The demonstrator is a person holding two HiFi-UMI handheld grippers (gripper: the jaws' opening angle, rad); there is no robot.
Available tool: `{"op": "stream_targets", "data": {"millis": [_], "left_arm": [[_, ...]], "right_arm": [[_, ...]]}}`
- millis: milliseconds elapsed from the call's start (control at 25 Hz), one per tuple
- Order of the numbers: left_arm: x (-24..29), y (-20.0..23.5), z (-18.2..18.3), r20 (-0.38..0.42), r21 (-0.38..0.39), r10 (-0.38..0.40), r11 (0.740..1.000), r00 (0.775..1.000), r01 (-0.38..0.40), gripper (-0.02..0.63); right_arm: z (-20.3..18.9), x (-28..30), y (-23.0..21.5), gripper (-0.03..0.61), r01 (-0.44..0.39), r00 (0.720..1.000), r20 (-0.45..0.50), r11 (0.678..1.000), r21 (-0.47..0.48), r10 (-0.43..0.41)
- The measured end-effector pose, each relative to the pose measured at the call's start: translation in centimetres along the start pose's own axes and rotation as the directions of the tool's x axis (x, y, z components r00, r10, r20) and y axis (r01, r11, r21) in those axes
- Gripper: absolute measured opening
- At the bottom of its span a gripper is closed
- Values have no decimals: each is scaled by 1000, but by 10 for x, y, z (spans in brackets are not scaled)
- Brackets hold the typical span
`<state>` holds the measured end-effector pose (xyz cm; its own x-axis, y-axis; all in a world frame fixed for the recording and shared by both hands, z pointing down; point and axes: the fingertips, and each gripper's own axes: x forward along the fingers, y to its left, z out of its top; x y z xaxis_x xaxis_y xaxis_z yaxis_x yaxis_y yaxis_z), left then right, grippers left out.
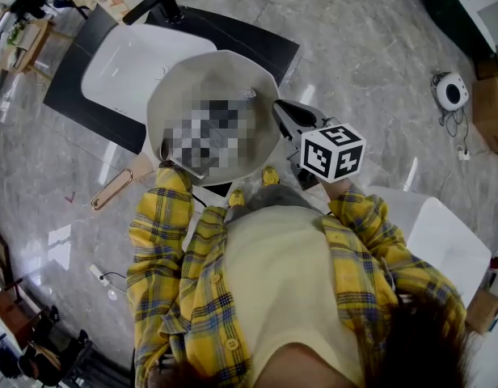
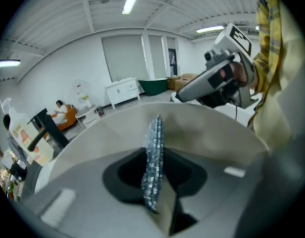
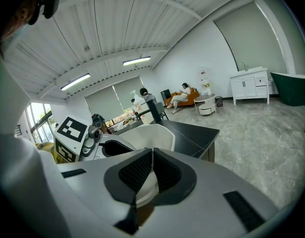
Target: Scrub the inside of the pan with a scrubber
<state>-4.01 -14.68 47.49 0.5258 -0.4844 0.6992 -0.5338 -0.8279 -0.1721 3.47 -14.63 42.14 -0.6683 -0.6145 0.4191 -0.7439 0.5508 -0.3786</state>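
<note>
Pinching silvery scrubber [image 2: 153, 152] — left gripper [image 2: 154, 195], jaws clamped on it, facing beige pan [image 1: 178, 95] interior; right gripper [image 3: 151, 157] jaws pressed onto pan rim.

Pan [image 1: 178, 78] pale beige-grey; its handle [image 1: 111, 189], at 8 o'clock, tan wood.
Scrubber [image 2: 152, 167] silvery-blue, glittery speckle.
Left gripper [image 2: 155, 155] and right gripper [image 3: 152, 152] light grey, pads black (right pair mesh-textured).
Marker cube [image 1: 332, 151] white, black squares.
Shirt [image 1: 172, 257] yellow plaid, dark stripes.
Basin [image 1: 132, 67], at 11 o'clock, white on black counter [image 1: 257, 43].
Floor [image 1: 370, 47] grey marbled.
</note>
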Motion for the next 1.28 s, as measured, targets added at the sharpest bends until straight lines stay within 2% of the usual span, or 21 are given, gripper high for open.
{"op": "stream_targets", "data": {"millis": [200, 360, 680, 1040, 1120, 1280], "left_arm": [[-2, -12, 0, -67, 30, -79, 996, 995, 81, 97], [-5, -21, -2, -118, 42, -147, 987, 982, 153, 97], [-17, -45, -6, -223, 69, -281, 951, 934, 302, 97], [-40, -71, -18, -286, 70, -376, 909, 882, 410, 97], [-46, -72, -20, -286, 71, -377, 908, 881, 412, 97], [-53, -61, -18, -267, 83, -327, 930, 907, 359, 95]], "right_arm": [[0, -2, 1, 17, -2, 1000, 4, 1000, -3, 2], [0, -2, 0, 17, -1, 1000, 4, 1000, -4, 1], [1, -2, 0, 17, -3, 1000, 3, 1000, -3, 3], [0, -2, 0, 17, -6, 1000, 3, 1000, -2, 6], [0, -2, 1, 17, -7, 1000, 2, 1000, -1, 7], [-1, -1, 3, 17, -12, 1000, -3, 1000, -4, 12]]}}
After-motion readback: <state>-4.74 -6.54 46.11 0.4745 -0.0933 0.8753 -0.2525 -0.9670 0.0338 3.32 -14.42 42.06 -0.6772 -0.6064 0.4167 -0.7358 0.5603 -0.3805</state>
